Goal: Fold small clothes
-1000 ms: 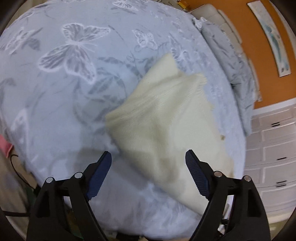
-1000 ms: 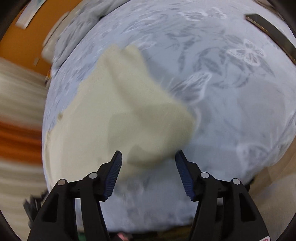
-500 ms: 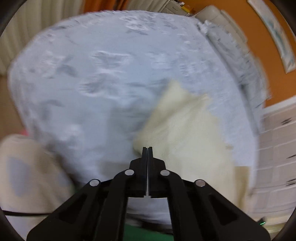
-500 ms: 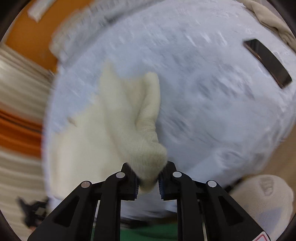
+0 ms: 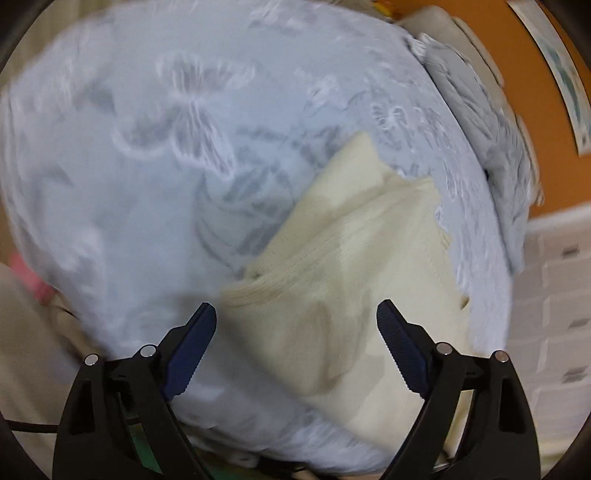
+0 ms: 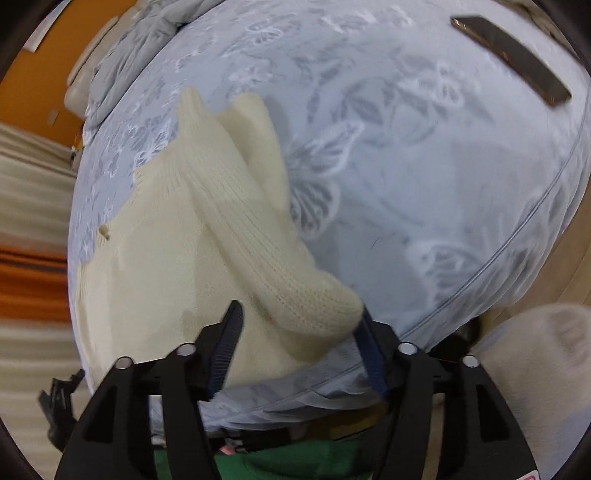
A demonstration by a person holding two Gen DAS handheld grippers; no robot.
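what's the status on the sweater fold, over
Both grippers opening. Cream sweater on bedspread, sleeve folded across. Phone lies clear.

Home bedroom. Bed [image 5: 147, 221] is filling both views, wearing a pale blue cover with white butterfly print. Grey pillow [image 5: 491, 147] is lying at the bed's far end against a padded beige headboard [image 5: 461, 33]. Orange wall [image 5: 535, 110] is showing behind, a framed picture [image 5: 561, 77] hanging on it. White drawer unit [image 5: 554, 295] is standing just beside the bed. Striped beige-and-orange curtain [image 6: 33, 258] is hanging on the other side. Wood floor [image 6: 554, 266] is showing past the bed edge. Phone [image 6: 509, 59] is lying on the cover. Cream knit [image 6: 177, 236] is lying on the bed. All domestic stuff.
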